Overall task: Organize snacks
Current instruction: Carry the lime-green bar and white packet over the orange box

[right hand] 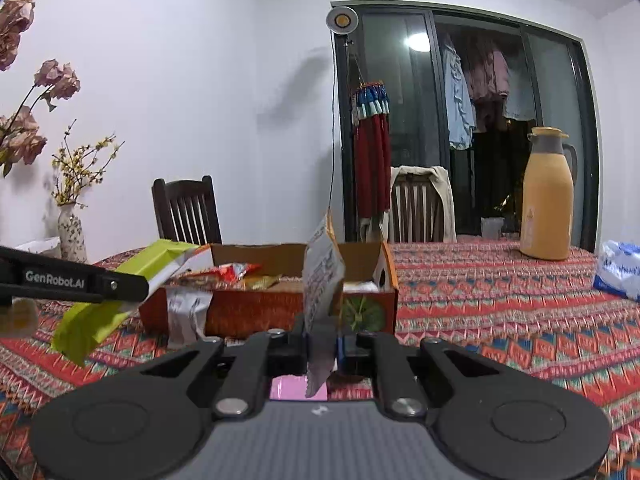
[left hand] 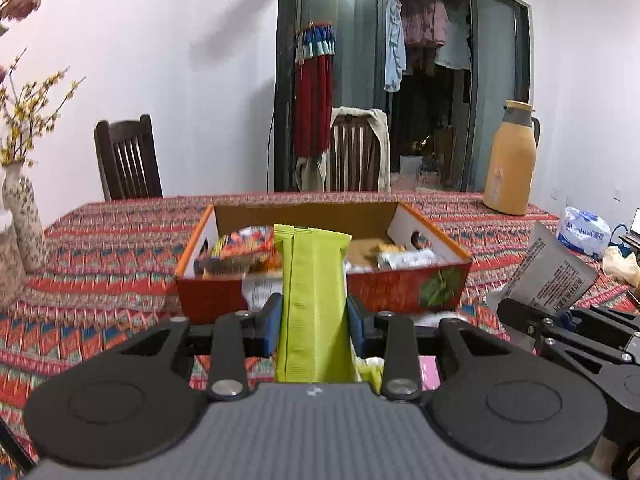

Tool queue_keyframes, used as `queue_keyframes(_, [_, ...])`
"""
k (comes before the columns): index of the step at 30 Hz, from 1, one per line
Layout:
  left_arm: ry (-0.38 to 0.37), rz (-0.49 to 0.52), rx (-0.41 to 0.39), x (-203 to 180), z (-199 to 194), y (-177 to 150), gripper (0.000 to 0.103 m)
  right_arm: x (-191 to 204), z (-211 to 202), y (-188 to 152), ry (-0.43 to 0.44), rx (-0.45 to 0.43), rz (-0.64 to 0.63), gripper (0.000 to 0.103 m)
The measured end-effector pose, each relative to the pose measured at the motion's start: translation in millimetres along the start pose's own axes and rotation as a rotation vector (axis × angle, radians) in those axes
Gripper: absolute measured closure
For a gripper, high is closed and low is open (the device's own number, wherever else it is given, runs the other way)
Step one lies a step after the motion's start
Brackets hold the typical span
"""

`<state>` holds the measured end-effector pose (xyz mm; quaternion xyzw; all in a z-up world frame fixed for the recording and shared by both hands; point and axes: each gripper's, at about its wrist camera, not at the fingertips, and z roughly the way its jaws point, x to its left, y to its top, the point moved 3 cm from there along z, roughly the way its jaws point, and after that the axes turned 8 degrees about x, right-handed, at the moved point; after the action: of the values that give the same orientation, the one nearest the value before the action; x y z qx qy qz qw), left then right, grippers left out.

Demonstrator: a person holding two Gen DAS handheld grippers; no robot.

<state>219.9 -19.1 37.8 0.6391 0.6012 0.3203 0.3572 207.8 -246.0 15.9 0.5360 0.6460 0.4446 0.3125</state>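
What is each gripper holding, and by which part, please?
Left gripper pinches the green packet across its middle; right gripper pinches the white sachet near its lower end.

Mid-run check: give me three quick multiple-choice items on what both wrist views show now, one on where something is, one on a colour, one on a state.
1. Where does the yellow flask stand?
A. inside the box
B. on the tablecloth, to the right of the box and farther back
C. on a chair

2. What colour is the packet in the left tongs?
A. lime green
B. blue
C. black

3. What state are the right tongs in?
A. wide open, nothing between them
B. shut on a white printed packet
C. out of view

Answers:
1 B, the flask sits on the patterned tablecloth beyond the cardboard box and to its right.
2 A, a long lime green wrapper stands up between the blue pads.
3 B, the pads pinch the packet's lower end and it sticks up in front of the box.
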Motion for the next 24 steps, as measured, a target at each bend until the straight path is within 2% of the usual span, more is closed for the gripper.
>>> queue_keyframes(12, [0.033,0.004,-0.036,0,32,47,0.068,-6,43,49,0.008,-0.008,0.010,0.090])
queue_keyframes(24, [0.049,-0.005,-0.025,9,82,85,0.068,-11,108,89,-0.005,0.006,-0.007,0.090])
